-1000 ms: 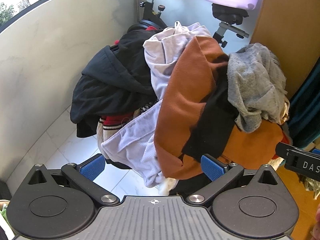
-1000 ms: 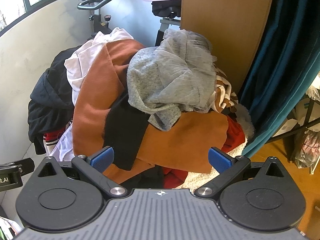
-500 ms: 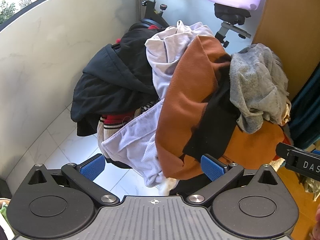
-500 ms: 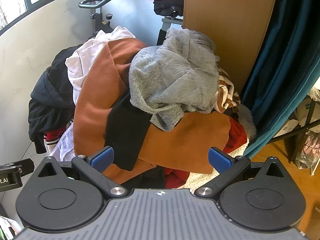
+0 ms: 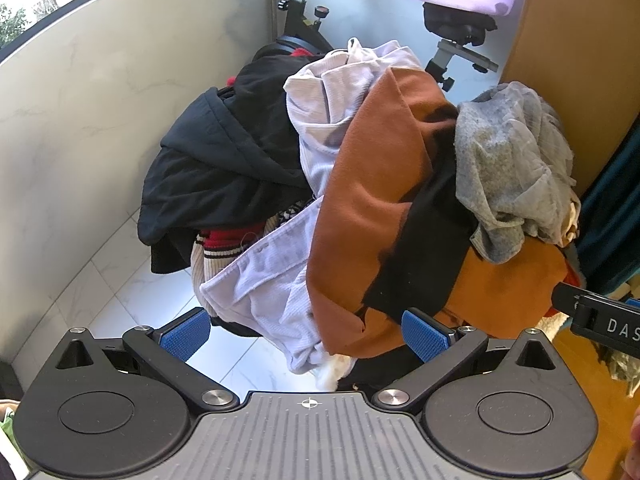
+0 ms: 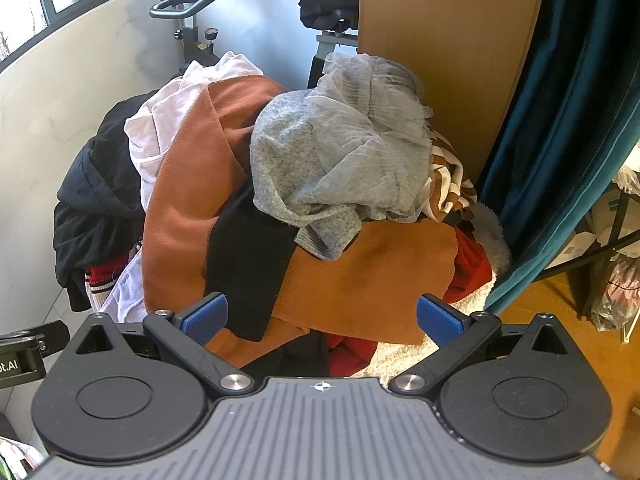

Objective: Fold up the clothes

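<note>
Both held short of the heap, apparently to pick a first garment: left gripper (image 5: 306, 330) spread wide, empty; right gripper (image 6: 320, 316) likewise. Clothes pile (image 6: 248, 200) mid-frame, unfolded, grey knit (image 6: 320, 168) topmost, upper centre.

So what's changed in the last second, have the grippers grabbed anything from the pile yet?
Nothing grabbed. Both grippers, left and right, stay open and empty, edging slightly nearer the clothes pile: the garments sit a little lower and larger in both views. The grey sweater on top and the orange garment lie unchanged.
</note>
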